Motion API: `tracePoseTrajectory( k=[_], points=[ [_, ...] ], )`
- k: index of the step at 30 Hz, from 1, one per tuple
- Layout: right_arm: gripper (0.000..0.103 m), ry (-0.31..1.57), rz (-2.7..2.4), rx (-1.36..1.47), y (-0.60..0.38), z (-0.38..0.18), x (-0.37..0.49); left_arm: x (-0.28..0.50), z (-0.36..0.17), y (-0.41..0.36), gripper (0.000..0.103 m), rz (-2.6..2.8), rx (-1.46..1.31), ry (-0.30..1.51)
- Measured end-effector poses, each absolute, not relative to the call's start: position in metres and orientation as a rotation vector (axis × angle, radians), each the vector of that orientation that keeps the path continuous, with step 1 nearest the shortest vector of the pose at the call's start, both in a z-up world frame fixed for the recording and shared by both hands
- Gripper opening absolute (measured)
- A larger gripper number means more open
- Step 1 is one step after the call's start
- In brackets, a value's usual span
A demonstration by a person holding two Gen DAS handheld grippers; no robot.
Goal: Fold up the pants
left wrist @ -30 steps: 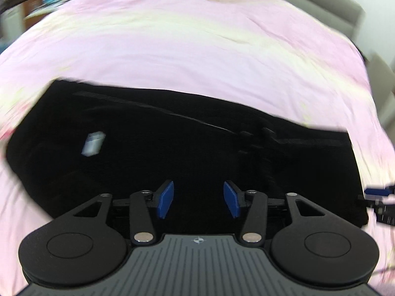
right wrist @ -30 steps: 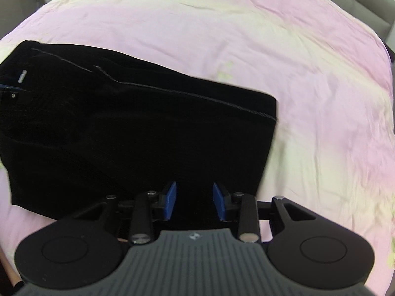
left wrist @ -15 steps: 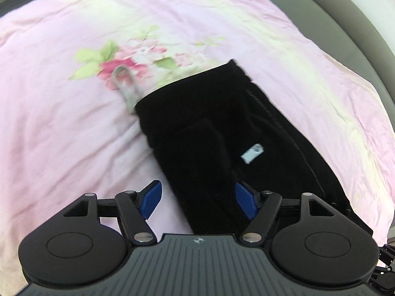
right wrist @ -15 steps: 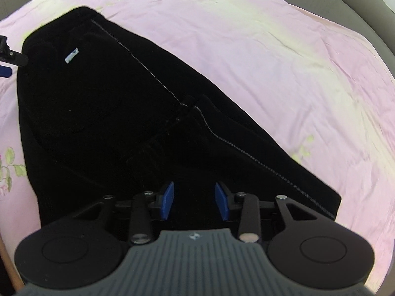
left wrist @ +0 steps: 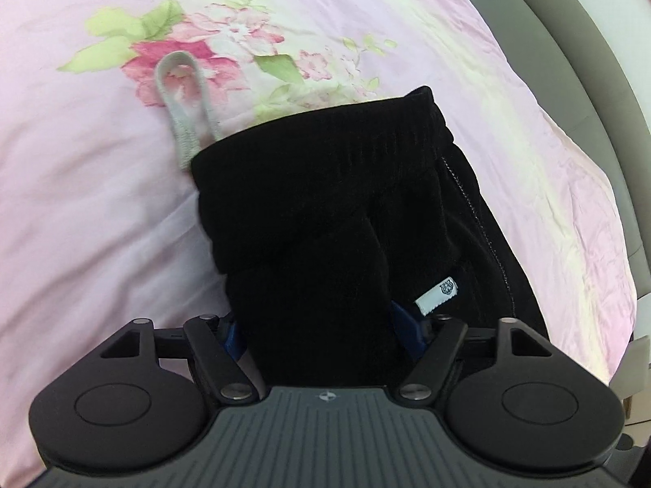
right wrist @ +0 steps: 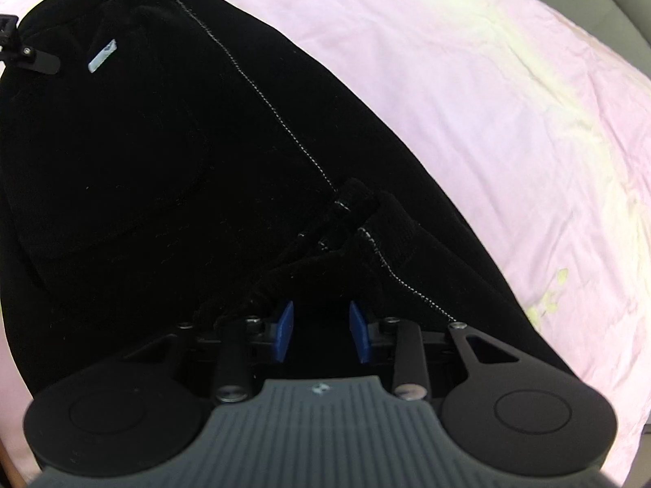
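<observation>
Change: since half a second ago the left gripper (left wrist: pixel 321 331) has pushed forward, so a thick fold of the black fleece pants (left wrist: pixel 325 211) now fills the gap between its blue pads, where earlier the gap framed pink sheet and the edge of the cloth.
Left gripper: bottom centre of its view, jaws spread wide around the bunched fold; one blue pad (left wrist: pixel 407 325) shows at the right of the bundle, the other is mostly hidden at the left. Whether the pads press the cloth cannot be told.
Right gripper: (right wrist: pixel 321 331) bottom centre of its view, blue pads (right wrist: pixel 283 329) apart with dark cloth behind them; nothing seems pinched between them.
Pants: lying on the pink floral bedsheet (left wrist: pixel 89 203). In the left view the ribbed waistband sits mid-frame, running toward the lower right. In the right view they cover the left and centre, with a white-stitched seam (right wrist: pixel 252 81) running diagonally from upper left to lower right and a ribbed cuff folded back just above the gripper.
White drawstring loop: (left wrist: pixel 183 101) pokes out from the waistband's left corner onto the printed flowers, upper left of the left view.
Small pale label: (left wrist: pixel 437 296) sewn on the pants, just above the left gripper's right pad; also seen upper left in the right view.
Grey padded bed frame: (left wrist: pixel 590 81) along the right edge of the left view.
</observation>
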State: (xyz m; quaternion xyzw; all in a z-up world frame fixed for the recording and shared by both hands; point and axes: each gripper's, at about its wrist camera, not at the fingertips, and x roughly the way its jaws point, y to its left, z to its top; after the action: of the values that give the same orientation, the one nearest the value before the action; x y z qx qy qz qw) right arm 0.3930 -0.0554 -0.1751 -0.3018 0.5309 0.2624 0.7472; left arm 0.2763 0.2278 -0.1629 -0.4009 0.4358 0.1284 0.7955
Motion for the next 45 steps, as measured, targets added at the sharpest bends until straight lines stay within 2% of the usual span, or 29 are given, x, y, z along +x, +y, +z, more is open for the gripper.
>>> tracePoseTrajectory(
  k=[1,3,8,12,18,22,28,33,38,45],
  points=[
    [0.028,1.162,0.577,-0.661,-0.055,-0.176,0.393,0.278,-0.163,0.226,0.074,0.279,-0.849,0.936],
    [0.028,1.156,0.583,-0.667,-0.056,-0.175,0.395,0.28,-0.163,0.223,0.062,0.287,-0.824,0.934],
    [0.028,1.15,0.586,-0.649,-0.062,-0.174,0.394,0.267,-0.148,0.216,0.042,0.271,-0.789,0.851],
    [0.028,1.139,0.583,-0.641,-0.077,-0.166,0.389,0.261,-0.112,0.194,0.036,0.221,-0.698,0.743],
    [0.025,1.119,0.58,-0.61,-0.089,-0.157,0.383,0.262,-0.054,0.152,0.035,0.102,-0.589,0.639],
    [0.03,1.11,0.58,-0.584,-0.111,-0.142,0.378,0.263,-0.021,0.107,0.035,0.006,-0.474,0.602],
    [0.031,1.09,0.553,-0.58,-0.163,-0.116,0.367,0.276,-0.003,0.01,0.035,-0.14,-0.222,0.599],
    [0.031,1.104,0.523,-0.571,-0.214,-0.102,0.354,0.281,-0.022,-0.076,0.035,-0.262,0.009,0.669],
    [0.031,1.141,0.473,-0.559,-0.269,-0.108,0.342,0.277,-0.064,-0.149,0.035,-0.363,0.21,0.766],
    [0.031,1.195,0.405,-0.499,-0.321,-0.121,0.339,0.282,-0.135,-0.197,0.038,-0.434,0.385,0.935]
  ],
)
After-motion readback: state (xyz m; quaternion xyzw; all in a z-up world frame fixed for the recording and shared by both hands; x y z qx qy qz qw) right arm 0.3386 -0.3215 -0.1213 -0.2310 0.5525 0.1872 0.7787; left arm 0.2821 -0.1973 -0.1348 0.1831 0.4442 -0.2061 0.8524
